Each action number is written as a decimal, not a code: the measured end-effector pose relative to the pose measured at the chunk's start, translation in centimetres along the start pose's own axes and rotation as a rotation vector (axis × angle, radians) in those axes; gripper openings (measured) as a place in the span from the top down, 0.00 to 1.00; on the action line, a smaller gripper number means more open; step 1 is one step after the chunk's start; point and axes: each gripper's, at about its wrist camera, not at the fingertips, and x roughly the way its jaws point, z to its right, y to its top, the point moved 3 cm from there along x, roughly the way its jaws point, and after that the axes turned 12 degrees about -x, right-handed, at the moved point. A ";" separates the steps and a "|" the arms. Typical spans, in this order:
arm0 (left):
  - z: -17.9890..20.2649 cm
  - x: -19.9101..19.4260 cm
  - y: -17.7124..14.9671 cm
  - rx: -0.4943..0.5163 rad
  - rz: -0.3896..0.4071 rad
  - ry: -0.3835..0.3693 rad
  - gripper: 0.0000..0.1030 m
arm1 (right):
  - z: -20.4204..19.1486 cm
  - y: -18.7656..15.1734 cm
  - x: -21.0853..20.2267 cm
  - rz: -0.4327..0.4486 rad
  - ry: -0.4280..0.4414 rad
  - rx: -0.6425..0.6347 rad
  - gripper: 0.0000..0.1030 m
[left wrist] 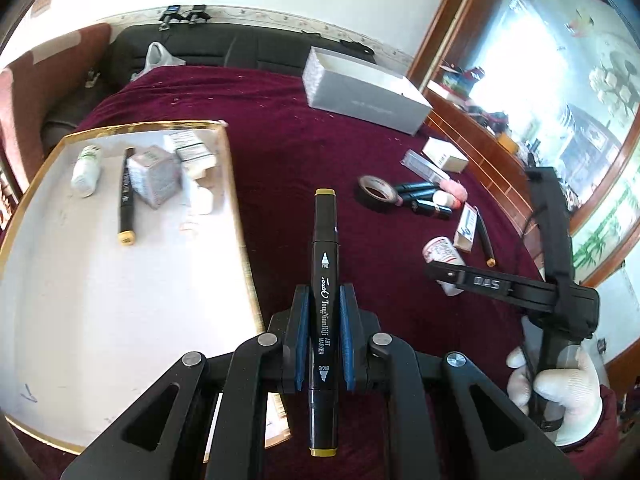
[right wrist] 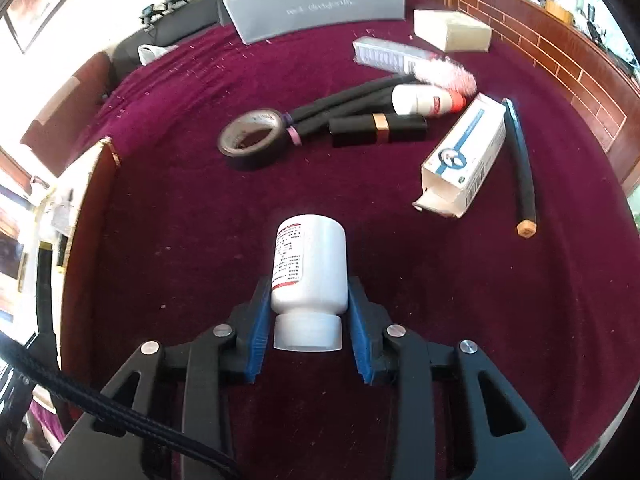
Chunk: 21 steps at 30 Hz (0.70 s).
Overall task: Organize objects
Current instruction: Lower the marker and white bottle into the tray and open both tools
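While a white tray (left wrist: 120,280) with a gold rim is sitting at the far left of the maroon tablecloth (left wrist: 280,152), it is carrying a white bottle (left wrist: 85,170), a black marker (left wrist: 126,196) and 1 patterned box (left wrist: 154,176) among other small cartons. Just right of the tray's edge, the left gripper (left wrist: 323,300) is clamping its blue pads against a black art marker (left wrist: 323,308) with yellow caps, the pen pointing straight ahead along the fingers, above the cloth. Further right, a roll of dark tape (right wrist: 250,140), 2 dark marker pens (right wrist: 348,106) lying side by side, a black lipstick tube (right wrist: 378,130) and a blue-and-white carton (right wrist: 466,156) with an open flap are lying loose on the cloth, near a grey box (right wrist: 316,6) at the back. At the right, the right gripper (right wrist: 308,300), held in a white-gloved hand (left wrist: 560,392), is pinching a white pill bottle (right wrist: 308,268) between its pads, cap toward the camera, above bare cloth.
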 end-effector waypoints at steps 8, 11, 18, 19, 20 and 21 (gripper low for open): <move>-5.0 -4.1 2.3 -0.064 0.093 0.079 0.89 | -5.2 2.6 -4.1 0.094 0.162 -0.083 0.68; -7.7 -5.7 4.1 -0.086 0.131 0.135 0.89 | -8.4 4.1 -4.3 0.085 0.248 -0.130 0.67; -13.4 -5.7 8.2 -0.122 0.138 0.273 0.89 | -16.6 5.6 -2.2 0.012 0.425 -0.230 0.67; -13.9 -5.3 8.7 -0.123 0.132 0.287 0.89 | -17.8 5.7 -1.7 0.003 0.440 -0.245 0.67; -14.3 -4.8 9.2 -0.128 0.124 0.297 0.89 | -18.7 5.6 -1.4 -0.005 0.453 -0.256 0.67; -15.0 -4.0 9.8 -0.140 0.112 0.301 0.89 | -19.9 5.6 -0.9 -0.016 0.467 -0.270 0.67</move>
